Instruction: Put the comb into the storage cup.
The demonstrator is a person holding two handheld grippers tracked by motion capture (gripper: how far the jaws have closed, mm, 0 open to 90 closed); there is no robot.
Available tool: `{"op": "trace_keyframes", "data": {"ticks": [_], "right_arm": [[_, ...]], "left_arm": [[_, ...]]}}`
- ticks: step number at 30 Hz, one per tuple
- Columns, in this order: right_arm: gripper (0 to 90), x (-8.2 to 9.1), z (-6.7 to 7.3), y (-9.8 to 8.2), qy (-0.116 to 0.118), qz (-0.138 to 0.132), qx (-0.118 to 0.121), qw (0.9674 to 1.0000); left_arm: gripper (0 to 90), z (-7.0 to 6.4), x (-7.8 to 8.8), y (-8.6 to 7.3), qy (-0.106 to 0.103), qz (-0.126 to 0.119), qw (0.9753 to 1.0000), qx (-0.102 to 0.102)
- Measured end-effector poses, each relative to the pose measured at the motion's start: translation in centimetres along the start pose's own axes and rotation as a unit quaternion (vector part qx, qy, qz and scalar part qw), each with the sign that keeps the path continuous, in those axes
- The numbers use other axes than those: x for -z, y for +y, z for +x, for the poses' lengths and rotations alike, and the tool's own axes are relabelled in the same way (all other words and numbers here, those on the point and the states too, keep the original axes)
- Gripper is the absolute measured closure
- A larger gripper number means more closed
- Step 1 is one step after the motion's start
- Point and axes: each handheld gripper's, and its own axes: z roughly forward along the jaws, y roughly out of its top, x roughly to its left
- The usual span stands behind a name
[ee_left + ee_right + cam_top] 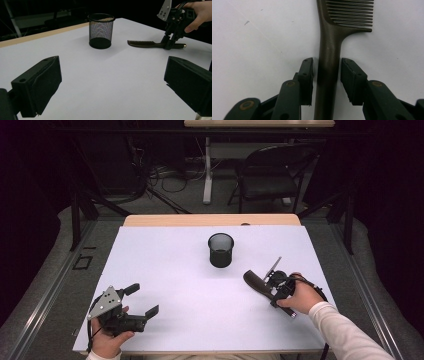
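From above, my right gripper (266,286) straddles the comb (261,286) lying on the counter (190,290) right of the mesh cup (221,249). My left gripper (110,87) gapes wide, empty. Up close, the right jaws flank the comb's handle (327,75), not quite touching.

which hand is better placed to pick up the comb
Right. The right gripper already straddles the comb handle, pads on either side with slim gaps, not yet pressing. The left gripper sits open at the table's near left corner, far from it.
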Motion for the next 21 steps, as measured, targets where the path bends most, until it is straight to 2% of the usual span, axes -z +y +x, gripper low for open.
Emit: {"op": "trace_keyframes", "data": {"ticks": [1, 3, 10, 13, 19, 20, 21], "right_arm": [[63.0, -0.02, -0.06, 0.02, 0.0, 0.001, 0.006, 1.0], [63.1, -0.23, 0.06, -0.05, 0.0, -0.012, -0.002, 0.9999], [65.9, -0.12, -0.06, 0.01, -0.007, -0.003, 0.004, 1.0], [66.7, -0.17, -0.08, -0.02, -0.001, -0.008, -0.001, 1.0], [68.2, 0.09, -0.28, 0.11, -0.001, 0.01, 0.005, 0.9999], [68.6, -0.12, -0.21, 0.02, 0.002, -0.004, -0.002, 1.0], [68.9, -0.12, -0.19, 0.01, 0.002, -0.004, -0.004, 1.0]], "left_arm": [[1.2, 0.0, 0.0, 0.0, 0.0, 0.0, 1.0, 0.0], [1.2, -0.01, 0.0, -0.01, 0.0, 0.0, 1.0, 0.0], [1.2, 0.02, -0.02, -0.01, -0.001, 0.0, 1.0, 0.0], [1.2, 0.02, -0.02, -0.02, -0.001, 0.001, 1.0, 0.0], [1.2, 0.06, -0.04, -0.03, -0.001, 0.002, 1.0, 0.0], [1.2, 0.06, -0.04, -0.03, -0.001, 0.002, 1.0, 0.0], [1.2, 0.06, -0.04, -0.03, -0.001, 0.002, 1.0, 0.0]]}}
